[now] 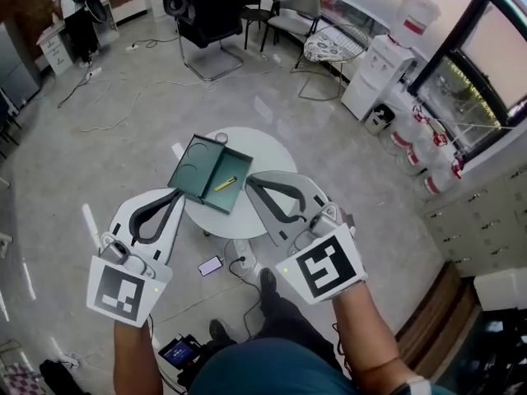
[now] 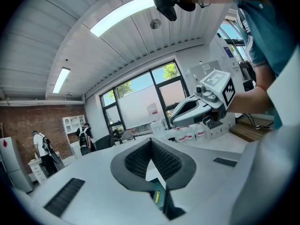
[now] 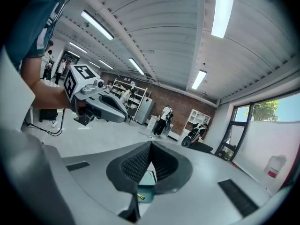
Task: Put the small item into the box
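Small yellow item [image 1: 225, 184] lying inside the open dark green box [image 1: 194, 171].
The item, perhaps a short stick, rests in the box's right-hand half, and the box sits on a round white table [image 1: 272, 151]. The light grey left gripper [image 1: 176, 192] shows by the box's near-left edge and the light grey right gripper [image 1: 249, 179] by its near-right corner. Both are clenched on nothing.

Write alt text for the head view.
A small yellow item lies inside an open dark green box on a round white table, seen from above. Nearer the camera, the person holds the left gripper and right gripper, both shut and empty.
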Available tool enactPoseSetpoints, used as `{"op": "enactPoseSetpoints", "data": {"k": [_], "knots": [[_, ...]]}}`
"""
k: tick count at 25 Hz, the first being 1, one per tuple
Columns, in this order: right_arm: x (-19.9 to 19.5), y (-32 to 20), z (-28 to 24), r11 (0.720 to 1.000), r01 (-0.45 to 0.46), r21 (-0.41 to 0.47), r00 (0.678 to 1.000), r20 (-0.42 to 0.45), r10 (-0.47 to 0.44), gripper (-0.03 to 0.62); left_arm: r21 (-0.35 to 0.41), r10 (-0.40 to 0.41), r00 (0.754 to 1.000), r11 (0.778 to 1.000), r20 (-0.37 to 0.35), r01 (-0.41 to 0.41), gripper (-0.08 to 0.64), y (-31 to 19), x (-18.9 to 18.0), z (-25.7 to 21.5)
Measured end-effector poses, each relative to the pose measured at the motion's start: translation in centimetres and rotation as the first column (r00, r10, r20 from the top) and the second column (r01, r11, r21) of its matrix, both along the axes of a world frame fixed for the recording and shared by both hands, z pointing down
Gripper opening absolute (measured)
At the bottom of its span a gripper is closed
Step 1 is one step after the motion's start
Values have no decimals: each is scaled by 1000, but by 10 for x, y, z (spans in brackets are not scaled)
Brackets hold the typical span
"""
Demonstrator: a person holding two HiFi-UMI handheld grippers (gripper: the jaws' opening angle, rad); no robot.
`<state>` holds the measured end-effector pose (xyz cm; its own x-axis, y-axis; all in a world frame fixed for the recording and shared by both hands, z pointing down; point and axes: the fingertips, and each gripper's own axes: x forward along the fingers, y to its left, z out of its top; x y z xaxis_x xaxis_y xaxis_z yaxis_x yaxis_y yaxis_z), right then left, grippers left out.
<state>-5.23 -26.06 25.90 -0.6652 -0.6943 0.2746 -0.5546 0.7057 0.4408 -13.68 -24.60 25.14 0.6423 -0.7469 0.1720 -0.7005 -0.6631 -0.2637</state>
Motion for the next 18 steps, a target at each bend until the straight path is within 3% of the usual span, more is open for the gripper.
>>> {"op": "enactPoseSetpoints", "data": {"k": [4,7,11,15,18], "knots": [[-28,58,-29,1000,14,26,1000,-10,-14,37,48,8,999,999,34,-9,17,63,-31,-29],[-39,78,-40,999,24,39,1000,-19,-23,37,154,72,984,983,161,-97,17,88,-39,-44],[-38,71,-40,998,40,45,999,-25,-39,37,126,40,993,990,110,-54,17,86,-43,-40],[-35,66,-40,998,43,39,999,-31,-42,37,22,-25,999,999,33,24,17,90,-60,-10],[-33,65,-39,998,45,32,998,-33,-44,37,104,28,995,994,95,-38,17,93,-58,-13]]}}
